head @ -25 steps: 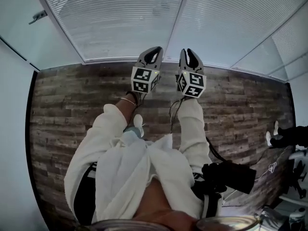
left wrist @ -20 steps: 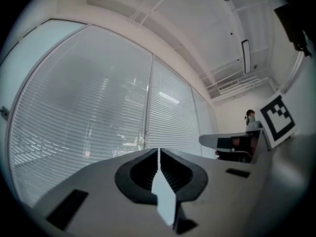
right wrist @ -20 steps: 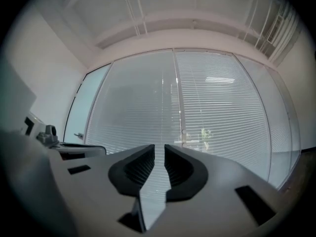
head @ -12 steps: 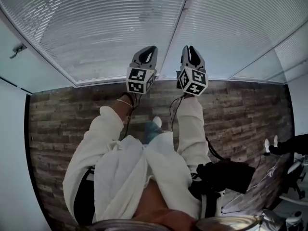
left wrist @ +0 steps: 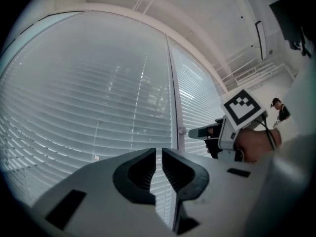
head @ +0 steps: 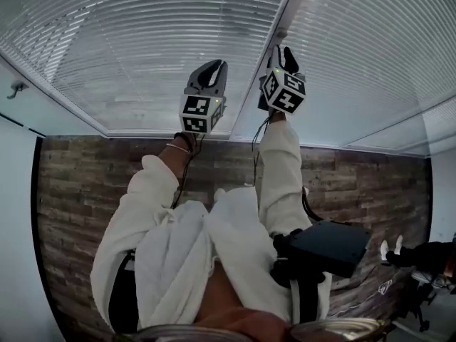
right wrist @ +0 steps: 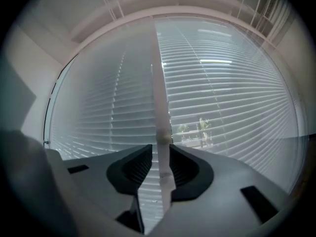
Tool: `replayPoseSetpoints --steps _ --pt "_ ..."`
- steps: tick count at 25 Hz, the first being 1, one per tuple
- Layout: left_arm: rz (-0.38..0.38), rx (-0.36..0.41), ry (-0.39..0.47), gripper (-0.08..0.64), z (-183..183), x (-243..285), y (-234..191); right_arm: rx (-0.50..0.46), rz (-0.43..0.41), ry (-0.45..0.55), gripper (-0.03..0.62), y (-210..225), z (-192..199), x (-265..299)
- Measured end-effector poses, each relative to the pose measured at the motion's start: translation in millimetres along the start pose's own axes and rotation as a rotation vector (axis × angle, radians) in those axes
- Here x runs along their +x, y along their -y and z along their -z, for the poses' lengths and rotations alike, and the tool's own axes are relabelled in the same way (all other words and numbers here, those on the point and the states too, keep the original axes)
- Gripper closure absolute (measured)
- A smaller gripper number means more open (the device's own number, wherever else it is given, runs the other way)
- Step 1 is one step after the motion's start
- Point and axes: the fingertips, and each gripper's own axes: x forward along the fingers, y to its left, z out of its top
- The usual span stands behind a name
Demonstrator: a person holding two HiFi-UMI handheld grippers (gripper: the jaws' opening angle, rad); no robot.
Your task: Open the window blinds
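A dark wood-plank floor (head: 85, 184) ran up to the bottom edge of the window. A black box-shaped unit (head: 328, 246) hung at the person's hip below the white sleeves (head: 278, 169). At the far right edge of the floor another person (head: 420, 254) stood well apart from the window. A small dark handle (head: 14, 88) sat on the pale frame at the left.

The white horizontal-slat window blinds (head: 157, 41) filled the glass in two panels split by a white upright frame post (left wrist: 173, 93). The slats ran side to side, stacked from sill to head. On the right panel some greenery showed faintly between them.

A slim white plastic tilt wand (right wrist: 160, 107) hung in front of that post. Its long axis was upright and its lower end pointed down, with a thicker joint partway along.

The right gripper (right wrist: 161, 152), held level at the blinds, had the wand's lower length standing between its jaws. The jaws were opening, and a sliver of gap showed on the wand's left side. Its dark jaw bodies hid the post behind the wand's tip.

The left gripper (left wrist: 159, 154) was raised just beside the right one, facing the left panel near the post. Its jaws were drawn nearly together with only a thin slit between them, and nothing was in it.
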Motion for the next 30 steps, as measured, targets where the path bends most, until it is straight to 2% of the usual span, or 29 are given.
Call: replayPoseSetpoints --steps 3,8,13,15,20,22,24,25,26,27,28,29,30 --pt "0.01 -0.005 0.015 0.535 0.4 25.3 -5.8 -0.007 -0.002 -0.01 0.496 8.7 -1.4 30.0" --pt "0.035 0.001 0.027 0.535 -6.4 47.5 -19.1 0.012 0.011 -0.005 0.476 8.7 -7.1 47.0" --pt "0.046 -0.007 0.009 0.535 -1.8 54.6 -31.6 -0.02 0.037 -0.048 0.476 9.2 -7.8 50.1" --pt "0.056 -0.01 0.003 0.535 -0.1 52.8 -32.2 -0.072 0.059 -0.063 0.469 8.8 -8.7 50.7" --pt "0.097 -0.01 -0.031 0.535 5.0 51.1 -24.3 -0.348 0.081 -0.086 0.469 7.0 -9.2 48.9" --pt "0.108 -0.002 -0.038 0.535 6.7 51.5 -21.1 -0.541 0.089 -0.098 0.469 3.8 -10.2 47.7" --pt "0.117 -0.002 -0.035 0.535 8.1 50.4 -18.5 -0.803 0.112 -0.116 0.469 1.0 -10.4 47.1" --pt "0.122 -0.005 -0.037 0.535 9.3 49.2 -17.0 -0.904 0.119 -0.124 0.469 -0.1 -10.0 47.2" --pt "0.125 -0.009 -0.041 0.535 11.0 47.8 -16.0 -0.942 0.118 -0.127 0.469 -0.9 -9.8 47.6" --pt "0.124 -0.014 -0.045 0.535 13.1 46.5 -16.0 -0.893 0.109 -0.126 0.469 -1.0 -10.0 48.0" --pt "0.121 -0.019 -0.046 0.535 15.1 45.4 -16.8 -0.744 0.09 -0.116 0.469 -0.1 -11.0 48.2" --pt "0.118 -0.026 -0.047 0.535 16.7 44.4 -17.5 -0.507 0.061 -0.099 0.469 2.3 -12.6 48.0" --pt "0.118 -0.032 -0.048 0.535 17.5 43.1 -17.5 -0.22 0.024 -0.077 0.469 5.9 -14.5 47.2"
